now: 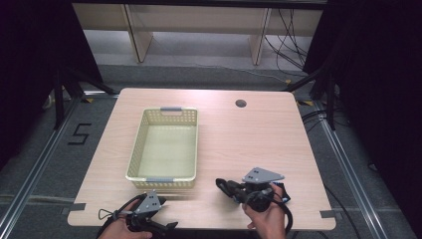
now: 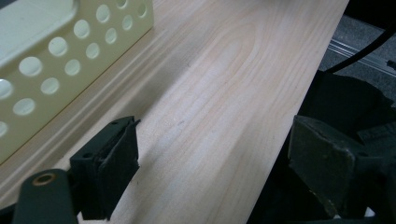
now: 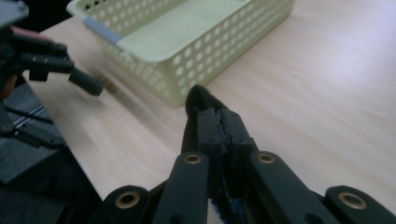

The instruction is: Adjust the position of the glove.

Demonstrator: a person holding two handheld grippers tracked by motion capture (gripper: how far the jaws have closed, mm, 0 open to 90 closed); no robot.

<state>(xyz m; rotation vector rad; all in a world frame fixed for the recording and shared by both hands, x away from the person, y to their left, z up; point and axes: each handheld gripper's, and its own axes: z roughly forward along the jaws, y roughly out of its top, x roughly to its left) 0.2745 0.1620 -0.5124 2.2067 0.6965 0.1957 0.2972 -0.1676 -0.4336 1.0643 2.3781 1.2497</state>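
A pale yellow perforated basket (image 1: 162, 147) stands empty on the left half of the wooden table (image 1: 249, 144). My left gripper (image 1: 166, 214) lies near the front edge, just in front of the basket's near wall, pointing right. In the left gripper view its jaws (image 2: 217, 165) stand wide open over bare wood, with the basket (image 2: 56, 56) to the upper left. My right gripper (image 1: 219, 183) is right of the basket's near corner, pointing left toward it. In the right gripper view its jaws (image 3: 208, 105) are shut tip to tip, and I see nothing between them.
A round cable hole (image 1: 241, 103) sits at the table's far side. The basket's near corner (image 3: 180, 93) lies just beyond my right gripper's tips. One finger (image 3: 86, 83) of the left gripper reaches in at the upper left of the right gripper view. Dark floor surrounds the table.
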